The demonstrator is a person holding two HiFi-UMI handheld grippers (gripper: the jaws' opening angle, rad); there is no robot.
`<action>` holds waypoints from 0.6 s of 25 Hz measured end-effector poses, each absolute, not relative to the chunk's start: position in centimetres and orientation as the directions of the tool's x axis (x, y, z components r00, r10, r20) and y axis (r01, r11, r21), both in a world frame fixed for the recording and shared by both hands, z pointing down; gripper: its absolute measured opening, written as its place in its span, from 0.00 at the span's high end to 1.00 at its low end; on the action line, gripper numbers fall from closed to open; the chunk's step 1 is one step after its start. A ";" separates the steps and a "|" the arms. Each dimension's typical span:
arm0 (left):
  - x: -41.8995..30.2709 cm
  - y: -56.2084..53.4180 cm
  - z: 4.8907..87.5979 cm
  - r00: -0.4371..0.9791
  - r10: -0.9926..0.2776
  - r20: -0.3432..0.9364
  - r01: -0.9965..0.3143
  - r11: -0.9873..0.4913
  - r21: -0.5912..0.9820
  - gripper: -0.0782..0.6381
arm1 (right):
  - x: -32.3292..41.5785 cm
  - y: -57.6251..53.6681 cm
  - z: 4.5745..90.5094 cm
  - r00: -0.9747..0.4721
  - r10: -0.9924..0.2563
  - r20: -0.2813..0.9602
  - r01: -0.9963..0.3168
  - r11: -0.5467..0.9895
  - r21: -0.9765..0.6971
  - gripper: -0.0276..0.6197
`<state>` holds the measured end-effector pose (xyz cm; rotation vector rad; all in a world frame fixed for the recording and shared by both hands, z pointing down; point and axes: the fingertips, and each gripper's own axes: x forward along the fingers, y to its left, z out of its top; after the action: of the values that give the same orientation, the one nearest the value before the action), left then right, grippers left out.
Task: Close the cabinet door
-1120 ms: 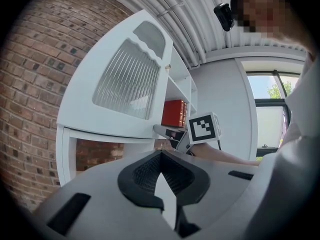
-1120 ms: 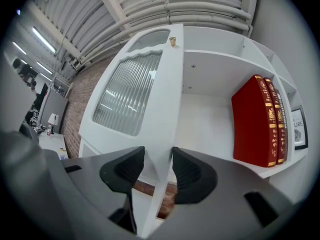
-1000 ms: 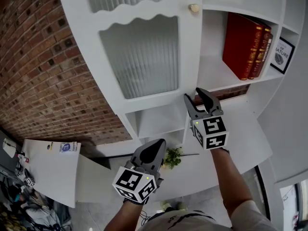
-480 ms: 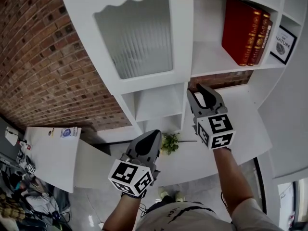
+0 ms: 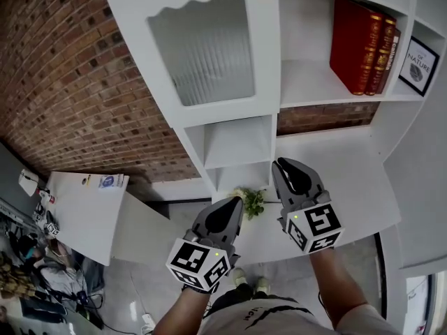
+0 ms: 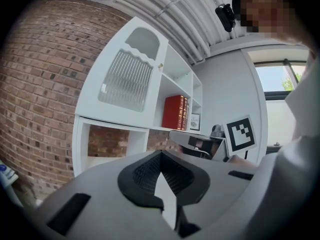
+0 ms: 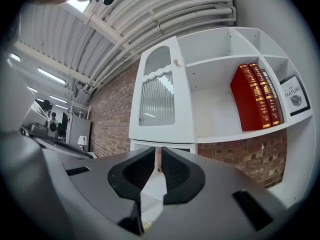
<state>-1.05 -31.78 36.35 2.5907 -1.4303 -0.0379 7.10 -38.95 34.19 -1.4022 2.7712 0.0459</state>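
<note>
Right hand-held gripper [image 5: 291, 167] backed off cabinet door [image 5: 209, 54] edge; jaws closing, empty.

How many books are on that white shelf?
3, side by side on the shelf: a wide red book, a second red one beside it, then a thin darker one nearest the framed picture.

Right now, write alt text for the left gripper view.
A white cabinet stands against a brick wall, its ribbed-glass door apparently closed, red books on the open shelf beside it. The left tool, jaws together, fills the foreground.
</note>
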 end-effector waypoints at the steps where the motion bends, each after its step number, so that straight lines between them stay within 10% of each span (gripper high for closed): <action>1: -1.1 -31.4 36.5 0.530 -0.845 0.069 -0.841 -0.514 0.169 0.88 | 6.9 -38.4 34.4 -0.601 -0.798 -0.047 -0.799 0.602 -0.002 0.88; 15: -1.5 -27.5 35.8 0.526 -0.848 0.060 -0.844 -0.512 0.159 0.88 | 4.1 -31.6 37.0 -0.658 -0.753 -0.012 -0.752 0.657 -0.053 0.91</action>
<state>-1.54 -27.47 35.79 2.5941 -1.4513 -0.0376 4.10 -31.56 37.03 -1.2852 2.8304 -0.0670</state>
